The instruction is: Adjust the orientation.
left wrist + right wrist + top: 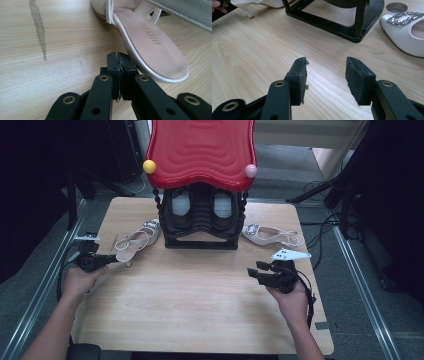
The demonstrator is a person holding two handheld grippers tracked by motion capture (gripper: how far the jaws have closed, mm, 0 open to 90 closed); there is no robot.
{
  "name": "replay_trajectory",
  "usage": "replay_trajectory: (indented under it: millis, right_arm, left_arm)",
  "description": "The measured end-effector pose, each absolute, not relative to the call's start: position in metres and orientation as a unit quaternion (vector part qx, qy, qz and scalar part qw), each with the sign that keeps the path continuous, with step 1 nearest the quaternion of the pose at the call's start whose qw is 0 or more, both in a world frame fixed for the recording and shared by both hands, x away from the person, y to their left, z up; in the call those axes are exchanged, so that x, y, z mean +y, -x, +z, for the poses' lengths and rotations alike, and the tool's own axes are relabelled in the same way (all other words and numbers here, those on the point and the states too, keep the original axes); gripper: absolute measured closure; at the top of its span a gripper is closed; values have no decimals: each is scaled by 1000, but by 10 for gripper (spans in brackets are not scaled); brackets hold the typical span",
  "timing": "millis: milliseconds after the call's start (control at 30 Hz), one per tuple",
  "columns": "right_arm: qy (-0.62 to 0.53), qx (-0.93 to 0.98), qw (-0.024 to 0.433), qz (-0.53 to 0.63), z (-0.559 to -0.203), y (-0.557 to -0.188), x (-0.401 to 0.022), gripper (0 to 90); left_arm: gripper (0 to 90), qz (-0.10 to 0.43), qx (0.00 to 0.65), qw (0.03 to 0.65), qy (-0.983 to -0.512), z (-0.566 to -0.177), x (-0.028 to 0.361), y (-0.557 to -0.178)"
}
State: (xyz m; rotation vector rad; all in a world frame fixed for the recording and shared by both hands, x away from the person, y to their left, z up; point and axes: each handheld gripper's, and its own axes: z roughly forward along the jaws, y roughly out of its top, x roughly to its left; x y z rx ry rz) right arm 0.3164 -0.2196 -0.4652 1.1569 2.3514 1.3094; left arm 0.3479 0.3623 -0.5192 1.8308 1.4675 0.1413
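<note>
Both pale shoes lie on the table outside the black rack (200, 220): left shoe (137, 240) left of it, right shoe (267, 235) right of it. Left gripper (100, 261), jaws pressed together and empty, sits beside the left shoe's heel; right gripper (260, 271) is spread, in front of the rack. Racking looks not yet done.

Two pale, pointed slingback shoes lie on the wooden table: one left (136, 241), one right (269, 235). One black shoe rack (201, 222) with a wavy red plastic top stands far centre. Two black handheld grippers, left (111, 260) and right (254, 271).

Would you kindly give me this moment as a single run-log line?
left gripper: shut, empty, beside left shoe heel | right gripper: open, empty, over table | right shoe: beside rack
</note>
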Motion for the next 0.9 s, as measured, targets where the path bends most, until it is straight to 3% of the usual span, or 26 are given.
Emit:
replay_trajectory:
  millis: [500, 900]
  right_arm:
    - [-401, 794, 116, 442, -465, -317, -225, 519]
    - [-406, 790, 117, 444, -465, -316, -228, 511]
  left_arm:
    - [878, 42, 594, 371, -713, -511, 339, -340]
    - [704, 49, 596, 376, -708, -508, 355, -336]
